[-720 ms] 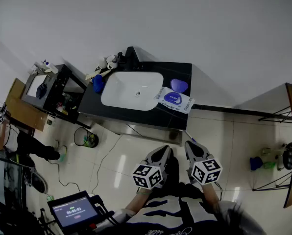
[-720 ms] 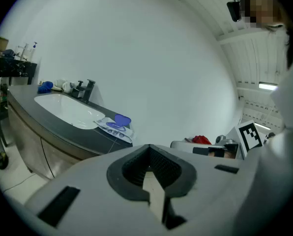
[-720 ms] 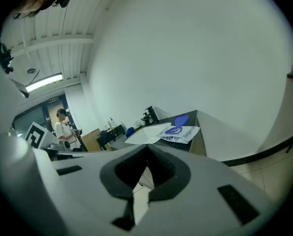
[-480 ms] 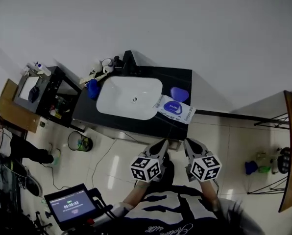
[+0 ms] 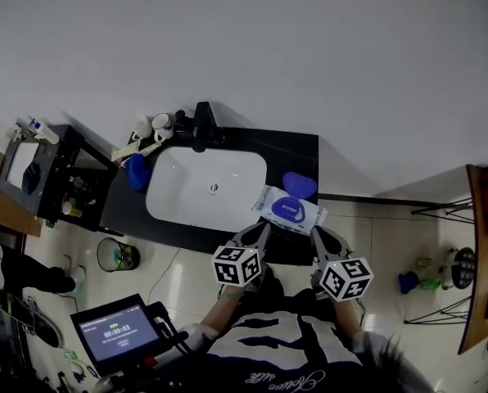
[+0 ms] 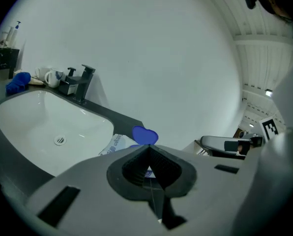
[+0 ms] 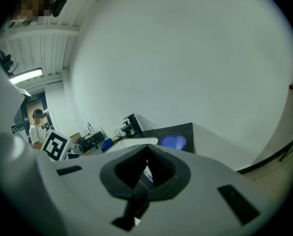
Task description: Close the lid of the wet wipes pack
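Observation:
The wet wipes pack lies on the black counter to the right of the white sink. Its blue lid stands open behind it. My left gripper hovers at the counter's front edge, just left of the pack, jaws shut and empty. My right gripper hangs just right of the pack, also shut and empty. In the left gripper view the blue lid and pack show just beyond the closed tips. In the right gripper view the lid sits past the closed tips.
A black faucet, mugs and a blue cloth sit at the sink's back left. A dark side cabinet stands further left. A bin and a tablet screen are on the tiled floor.
The view has closed in on the counter. Both grippers have moved forward from over the floor to the counter's front edge, one on each side of the pack. Both stay shut.

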`<state>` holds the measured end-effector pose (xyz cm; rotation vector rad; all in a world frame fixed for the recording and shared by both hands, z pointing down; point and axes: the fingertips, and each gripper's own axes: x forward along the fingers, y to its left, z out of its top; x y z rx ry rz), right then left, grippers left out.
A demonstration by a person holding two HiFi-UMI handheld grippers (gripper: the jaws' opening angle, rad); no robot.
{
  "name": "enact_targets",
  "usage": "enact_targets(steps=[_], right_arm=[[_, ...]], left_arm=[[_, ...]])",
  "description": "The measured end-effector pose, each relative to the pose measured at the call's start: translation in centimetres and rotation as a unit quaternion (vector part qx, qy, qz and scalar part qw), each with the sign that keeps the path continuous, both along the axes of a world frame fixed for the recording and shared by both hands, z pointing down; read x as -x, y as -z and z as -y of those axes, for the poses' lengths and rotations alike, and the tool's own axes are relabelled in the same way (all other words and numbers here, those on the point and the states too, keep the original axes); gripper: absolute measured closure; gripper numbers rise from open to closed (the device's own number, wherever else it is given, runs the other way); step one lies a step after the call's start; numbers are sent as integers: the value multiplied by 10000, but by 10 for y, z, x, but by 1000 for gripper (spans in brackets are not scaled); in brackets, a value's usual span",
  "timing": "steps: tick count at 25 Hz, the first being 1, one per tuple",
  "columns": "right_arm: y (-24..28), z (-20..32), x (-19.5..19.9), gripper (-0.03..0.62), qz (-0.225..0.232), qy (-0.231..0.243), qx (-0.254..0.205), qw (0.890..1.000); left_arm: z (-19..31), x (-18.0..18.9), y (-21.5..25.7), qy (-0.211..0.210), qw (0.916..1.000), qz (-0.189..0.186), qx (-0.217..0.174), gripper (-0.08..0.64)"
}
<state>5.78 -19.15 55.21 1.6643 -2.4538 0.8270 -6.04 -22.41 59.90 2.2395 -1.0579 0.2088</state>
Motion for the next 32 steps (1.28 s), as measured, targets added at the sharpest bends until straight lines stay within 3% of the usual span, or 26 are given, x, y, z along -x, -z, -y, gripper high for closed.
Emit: enact_targets(steps=[7,11,13,16,20,23,26,30,32], right_arm=[[-15,13,-20,601,-143,-209,402,9989],[-17,7,-50,601,-283,-132,510,9982],[-26,17,-62,601,-465,13,609,9971],[-48,46,-67,601,-774,305,892,9925],[-75,94,-73,601,-1052,733,1184,9846],[-93,120,-75,601,-1196,1108,1408,9765],[-108,141,-66,601,-1117,1431,1658,9693],[-99,144,-32,601,-437,2025,1711,9632],[-95,129,-12,601,-245,2389,1734,9551]], left_arm=[[6,-21,-55,-492,9950,329,810,560],[0,-50,-55,-571,9943,486,764,560],[4,-58,-60,-616,9925,715,774,560],[10,-54,-78,-659,9859,995,1169,560],[17,-48,-90,-456,9802,861,1722,560],[16,-49,-88,-342,9788,743,1878,560],[19,-46,-87,-245,9786,634,1944,560],[23,-40,-93,-128,9775,653,2001,560],[24,-37,-97,-83,9770,671,2024,560]])
